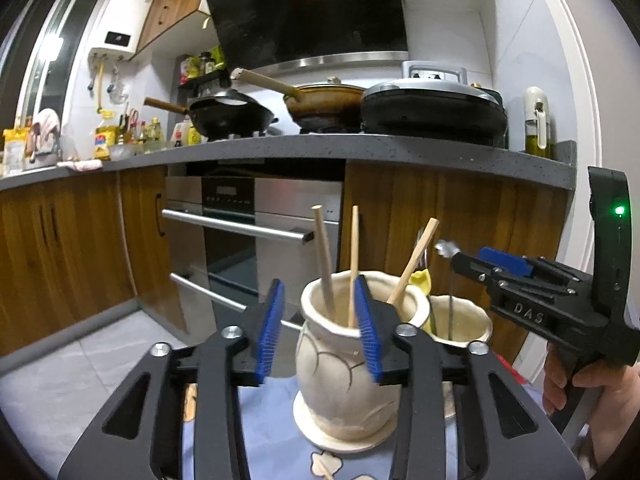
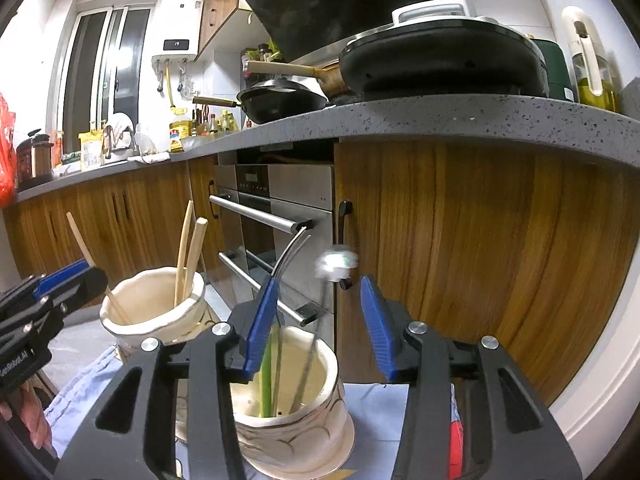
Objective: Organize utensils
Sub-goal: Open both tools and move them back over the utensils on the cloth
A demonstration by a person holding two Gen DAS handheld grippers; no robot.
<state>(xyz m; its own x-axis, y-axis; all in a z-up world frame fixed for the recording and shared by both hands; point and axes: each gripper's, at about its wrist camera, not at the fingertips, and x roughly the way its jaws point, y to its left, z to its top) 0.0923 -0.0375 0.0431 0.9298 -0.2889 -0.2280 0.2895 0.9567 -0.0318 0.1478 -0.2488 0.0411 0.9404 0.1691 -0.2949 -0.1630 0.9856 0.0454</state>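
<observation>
1. Sorting by type: three pale wooden chopsticks (image 1: 326, 258) stand in cream ceramic pot with dark curved lines (image 1: 344, 364), metal cutlery in second cream pot (image 2: 296, 396).
2. Left gripper (image 1: 318, 330) open, nothing clamped. Blue ribbed pads (image 1: 270, 326) straddle near rim of chopstick pot; right pad overlaps rim and middle chopstick in view, contact not certain. Looks like a release pose, sticks leaning on pot wall on their own.
3. Right gripper (image 2: 320, 322) open too, empty. Below it and between the fingers: second pot, holding a green-handled utensil (image 2: 266, 376), thin curved metal pieces (image 2: 290, 254), and a shiny metal spoon (image 2: 335, 266) blurred just past the fingertips. Spoon appears free of pads, likely dropping or settling; cannot confirm.
4. Pots sitting side by side, nearly touching, each on light blue printed cloth (image 1: 268, 408). Chopstick pot on a pale saucer (image 1: 340, 440).
5. Room: stick tips rise above left fingers, so pulling back toward the hand beats lifting through them. Right fingers clear pot rim; handles poke up between and left of them, so retreating straight back looks safest.
6. Beyond fingertips: steel oven front (image 1: 256, 232), wooden cabinet doors (image 2: 480, 240), grey counter edge (image 2: 460, 116) overhead. Well apart, no clash expected.
7. Grippers near each other; right gripper (image 1: 520, 276) sits right of the left fingers, over second pot (image 1: 460, 320).
</observation>
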